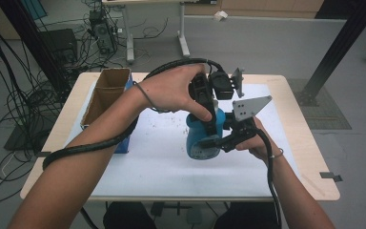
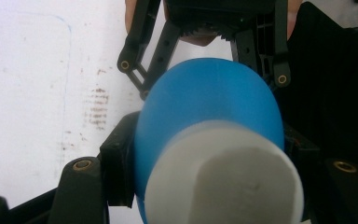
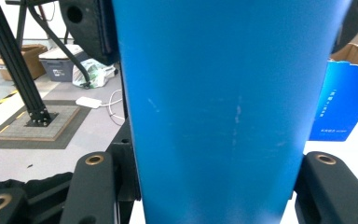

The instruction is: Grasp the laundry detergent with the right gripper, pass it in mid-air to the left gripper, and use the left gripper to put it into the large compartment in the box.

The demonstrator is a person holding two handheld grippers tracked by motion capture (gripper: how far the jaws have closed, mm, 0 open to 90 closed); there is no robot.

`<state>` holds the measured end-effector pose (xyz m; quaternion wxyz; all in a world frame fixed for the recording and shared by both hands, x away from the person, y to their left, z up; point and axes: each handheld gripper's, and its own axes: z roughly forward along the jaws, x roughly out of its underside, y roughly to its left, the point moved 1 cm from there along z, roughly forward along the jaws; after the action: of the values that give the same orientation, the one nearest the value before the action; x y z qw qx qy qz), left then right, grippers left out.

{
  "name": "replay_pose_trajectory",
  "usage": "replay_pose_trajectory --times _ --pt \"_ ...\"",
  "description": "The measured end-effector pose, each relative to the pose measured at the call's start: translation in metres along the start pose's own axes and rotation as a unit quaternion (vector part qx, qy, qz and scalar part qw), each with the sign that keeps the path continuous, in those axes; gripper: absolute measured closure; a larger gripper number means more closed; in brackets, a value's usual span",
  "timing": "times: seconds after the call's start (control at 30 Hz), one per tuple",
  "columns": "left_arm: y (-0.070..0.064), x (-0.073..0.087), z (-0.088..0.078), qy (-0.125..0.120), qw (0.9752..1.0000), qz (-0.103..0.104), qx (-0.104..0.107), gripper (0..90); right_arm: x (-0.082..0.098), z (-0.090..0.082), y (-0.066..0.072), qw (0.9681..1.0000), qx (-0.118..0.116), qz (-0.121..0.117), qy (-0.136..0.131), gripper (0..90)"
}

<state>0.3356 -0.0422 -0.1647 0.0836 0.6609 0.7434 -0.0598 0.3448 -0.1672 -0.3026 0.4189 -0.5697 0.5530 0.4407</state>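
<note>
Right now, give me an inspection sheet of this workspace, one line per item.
Surface: wooden table under a white sheet with small brown smudges.
Job's things: blue bottle with a white cap, held above the sheet.
Clutter: open blue carton at the table's left edge.
Grippers: left gripper shut on the blue bottle near its cap end; right gripper shut on the bottle's body from the side.
Cables: black hose trails along the left forearm; loose wires on the floor at left.
Surroundings: black frame post, desk legs behind the table.
</note>
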Motion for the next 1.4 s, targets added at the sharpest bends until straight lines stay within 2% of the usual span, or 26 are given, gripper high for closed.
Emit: replay_pose_trajectory --times 0.33,0.63,0.73,1.0,1.3,1.4 --pt "-0.0002 -0.0010 -0.0015 -0.001 1.0000 0.000 -0.005 37.5 0.0003 -0.0001 -0.0006 1.0000 0.003 0.000 -0.004 44.1" --pt "0.0007 -0.0012 -0.0025 -0.001 1.0000 -0.005 -0.006 37.6 0.0009 0.0010 -0.0012 0.9998 0.001 0.010 -0.015 42.5" --pt "0.0005 -0.0016 -0.0017 0.001 0.9999 -0.002 -0.012 37.6 0.0005 0.0019 -0.0007 0.9997 0.002 0.016 -0.018 35.2" --pt "0.0024 0.0004 -0.0026 -0.001 0.9999 -0.007 -0.015 37.6 0.0001 0.0038 0.0000 0.9999 0.007 0.010 -0.001 21.0" --pt "0.0030 0.0024 -0.0022 0.003 0.9999 -0.010 -0.012 37.6 0.0012 0.0075 -0.0006 0.9990 0.038 0.018 0.011 5.3" --pt "0.0030 0.0027 -0.0026 0.004 0.9998 -0.011 -0.016 37.6 0.0003 0.0077 -0.0002 0.9988 0.042 0.016 0.017 4.8"
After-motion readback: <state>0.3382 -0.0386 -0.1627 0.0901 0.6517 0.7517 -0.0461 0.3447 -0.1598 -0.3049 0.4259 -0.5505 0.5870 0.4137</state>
